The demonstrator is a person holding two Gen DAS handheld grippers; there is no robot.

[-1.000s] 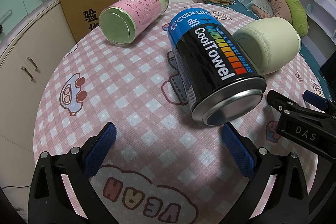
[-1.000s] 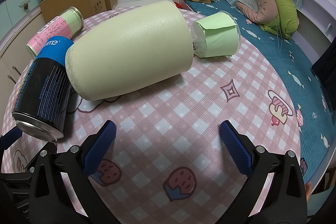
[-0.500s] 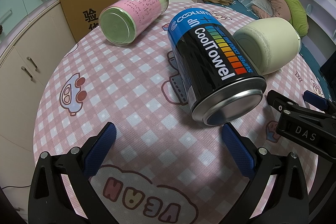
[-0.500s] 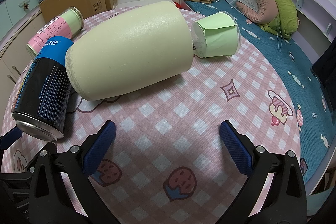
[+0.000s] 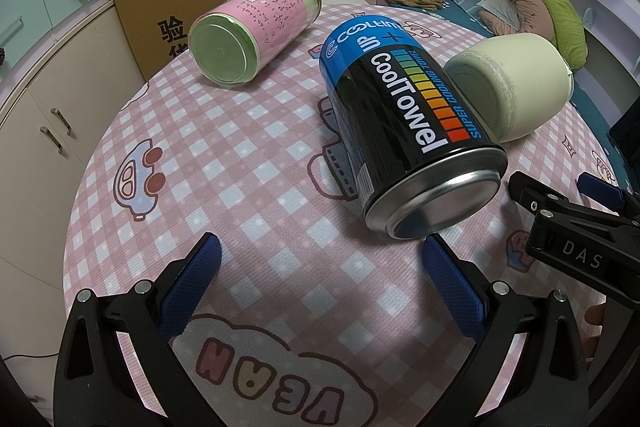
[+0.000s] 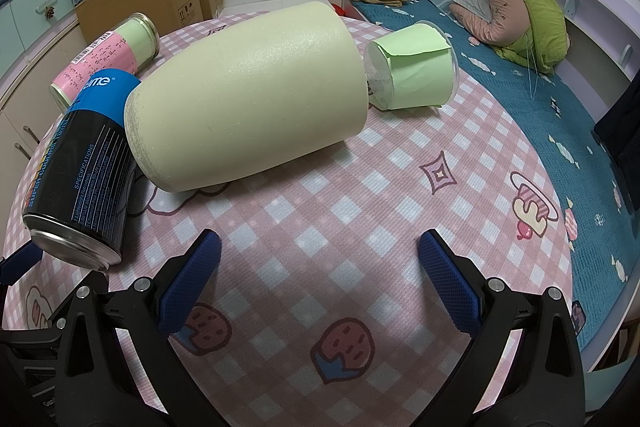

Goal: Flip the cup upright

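Note:
Several containers lie on their sides on the round pink checked table (image 5: pixel 248 187). A pale green cup (image 6: pixel 248 107) lies base toward me; it also shows in the left wrist view (image 5: pixel 516 87). A small clear cup with green paper (image 6: pixel 412 75) lies behind it. A black and blue CoolTowel can (image 5: pixel 404 123) lies beside the pale cup, also in the right wrist view (image 6: pixel 80 175). A pink and green jar (image 5: pixel 252 27) lies farther left. My left gripper (image 5: pixel 320 275) is open, just short of the can's base. My right gripper (image 6: pixel 318 267) is open and empty in front of the pale cup.
A cardboard box (image 5: pixel 176 7) and cream cabinets (image 5: pixel 40 115) stand beyond the table's left edge. A bed with a teal cover (image 6: pixel 560 131) and bedding runs along the right. The right gripper's body (image 5: pixel 576 223) shows at the right of the left wrist view.

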